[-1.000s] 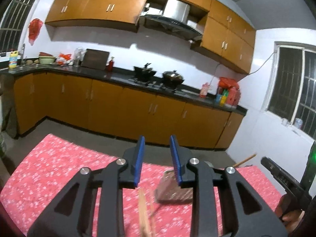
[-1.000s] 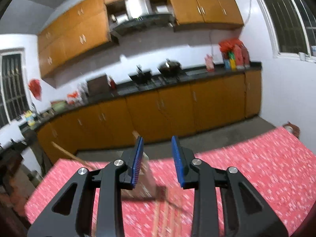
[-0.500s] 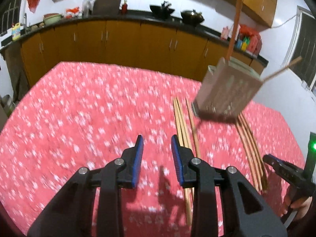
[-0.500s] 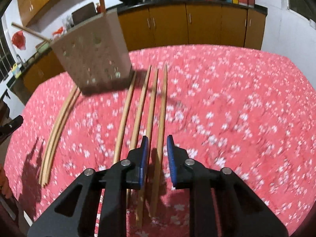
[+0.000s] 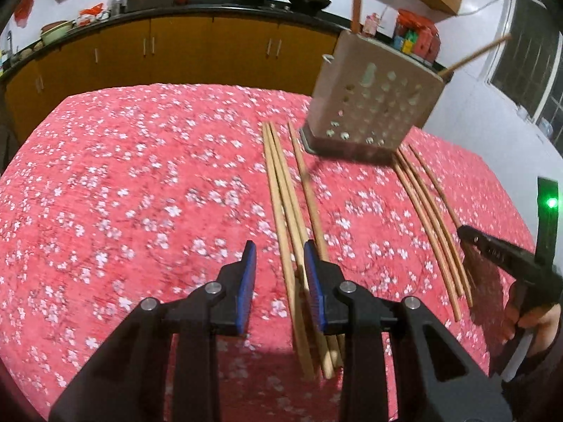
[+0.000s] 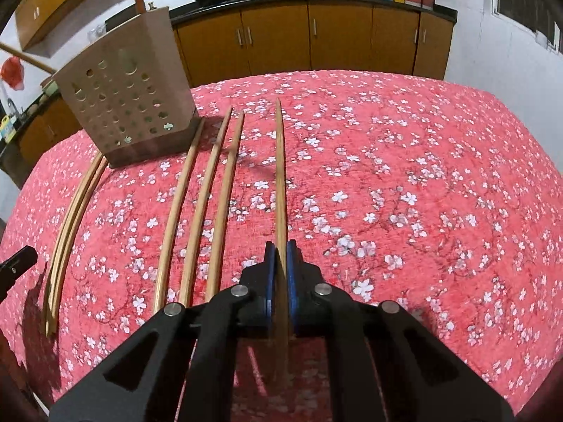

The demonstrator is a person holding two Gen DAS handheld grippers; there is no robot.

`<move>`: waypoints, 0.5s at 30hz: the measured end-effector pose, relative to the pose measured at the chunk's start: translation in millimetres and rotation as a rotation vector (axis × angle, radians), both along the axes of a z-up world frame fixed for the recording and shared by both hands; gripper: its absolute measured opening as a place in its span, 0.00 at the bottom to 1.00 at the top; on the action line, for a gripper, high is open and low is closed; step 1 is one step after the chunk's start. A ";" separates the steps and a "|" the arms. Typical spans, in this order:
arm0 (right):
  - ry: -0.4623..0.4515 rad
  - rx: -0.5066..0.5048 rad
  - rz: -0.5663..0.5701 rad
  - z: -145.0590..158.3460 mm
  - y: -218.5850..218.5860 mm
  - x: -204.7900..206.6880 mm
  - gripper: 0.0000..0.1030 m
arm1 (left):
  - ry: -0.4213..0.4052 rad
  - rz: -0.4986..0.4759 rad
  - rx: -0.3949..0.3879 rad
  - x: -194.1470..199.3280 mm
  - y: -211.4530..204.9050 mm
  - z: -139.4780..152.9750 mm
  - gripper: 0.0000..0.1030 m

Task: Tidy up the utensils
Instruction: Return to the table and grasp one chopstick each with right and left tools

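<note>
the right gripper point(image 6: 280, 274) is pinched tight on one chopstick point(image 6: 279, 176), which runs straight ahead from between its blue pads over the red flowered cloth point(image 6: 422, 193). the left gripper point(image 5: 278, 281) stands narrowly apart; a chopstick bundle point(image 5: 281, 197) runs forward between its pads and past the right-hand pad, but whether a pad touches it cannot be told.

in the right wrist view, three loose chopsticks point(image 6: 200, 204) lie just left of the held one, and at least two more point(image 6: 70, 218) lie well off to the left, their exact count unclear. one perforated holder point(image 6: 126, 91) stands ahead and to the left, with two sticks poking out of it.

half a second ago the right pads stood slightly apart over the sticks; now they are clamped and the held stick lies apart from the other three. a second ago both cameras faced the cabinets point(image 6: 309, 42); now both look down at the cloth.
</note>
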State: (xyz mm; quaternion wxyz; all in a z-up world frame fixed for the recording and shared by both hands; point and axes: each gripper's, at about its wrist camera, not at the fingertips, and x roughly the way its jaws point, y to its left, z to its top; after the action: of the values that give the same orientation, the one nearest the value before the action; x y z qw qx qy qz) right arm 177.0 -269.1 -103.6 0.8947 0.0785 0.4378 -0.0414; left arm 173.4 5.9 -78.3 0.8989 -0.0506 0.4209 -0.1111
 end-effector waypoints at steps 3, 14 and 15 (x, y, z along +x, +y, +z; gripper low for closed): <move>-0.002 0.000 0.001 -0.3 -0.2 1.2 0.07 | 0.024 0.001 0.033 1.7 -4.5 -7.7 0.23; -0.005 -0.020 0.021 0.3 4.6 -2.3 0.07 | 0.021 -0.009 0.138 0.4 -18.8 -19.9 0.20; -0.004 -0.019 0.024 0.8 4.8 -3.7 0.07 | 0.016 -0.006 0.148 0.5 -19.3 -20.4 0.18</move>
State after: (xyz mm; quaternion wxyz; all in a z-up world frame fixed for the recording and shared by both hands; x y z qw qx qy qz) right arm 173.4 -264.3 -102.8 0.8968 0.0647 0.4364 -0.0347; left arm 173.8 -13.4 -98.7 0.8965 0.0163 0.4352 -0.0821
